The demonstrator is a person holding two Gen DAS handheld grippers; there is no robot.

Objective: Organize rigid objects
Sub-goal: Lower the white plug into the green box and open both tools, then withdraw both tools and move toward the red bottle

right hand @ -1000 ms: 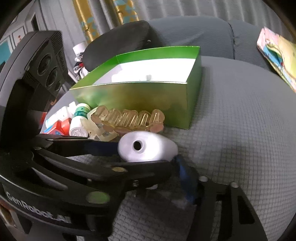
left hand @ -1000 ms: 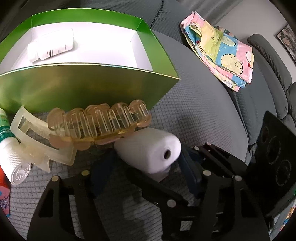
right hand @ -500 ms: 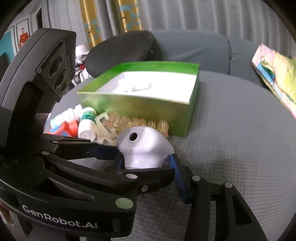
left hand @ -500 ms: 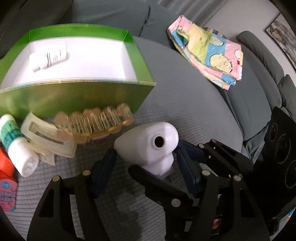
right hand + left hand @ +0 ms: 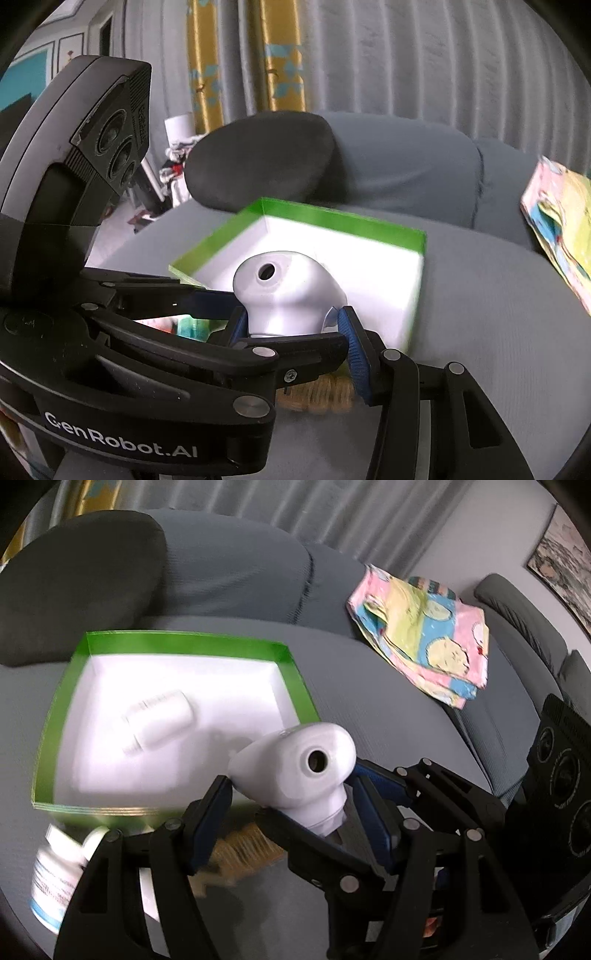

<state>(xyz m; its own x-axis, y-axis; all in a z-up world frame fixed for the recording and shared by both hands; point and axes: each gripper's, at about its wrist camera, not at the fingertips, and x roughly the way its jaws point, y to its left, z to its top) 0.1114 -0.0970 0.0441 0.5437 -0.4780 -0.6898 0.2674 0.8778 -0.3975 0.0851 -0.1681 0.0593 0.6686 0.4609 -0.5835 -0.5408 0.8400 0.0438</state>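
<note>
A white thermometer (image 5: pixel 295 768) with a round hole in its head hangs above the near right corner of the green box (image 5: pixel 295 672). My right gripper (image 5: pixel 291 326) is shut on its neck, both blue pads pressing it. My left gripper (image 5: pixel 288 797) is shut across its head from the other side. The box (image 5: pixel 343 221) has a white inside, where a white bottle (image 5: pixel 159 720) lies. An amber hair claw clip (image 5: pixel 243 845) lies on the grey seat below the grippers, blurred.
A white bottle with a blue label (image 5: pixel 55 878) lies left of the clip. A folded colourful cloth (image 5: pixel 424 635) rests on the seat at the right. A dark cushion (image 5: pixel 74 583) stands behind the box. The left gripper's body (image 5: pixel 92 166) blocks the right view's left side.
Both grippers have risen together with the thermometer, from the seat in front of the box to above its near corner. The clip and bottles stayed on the seat.
</note>
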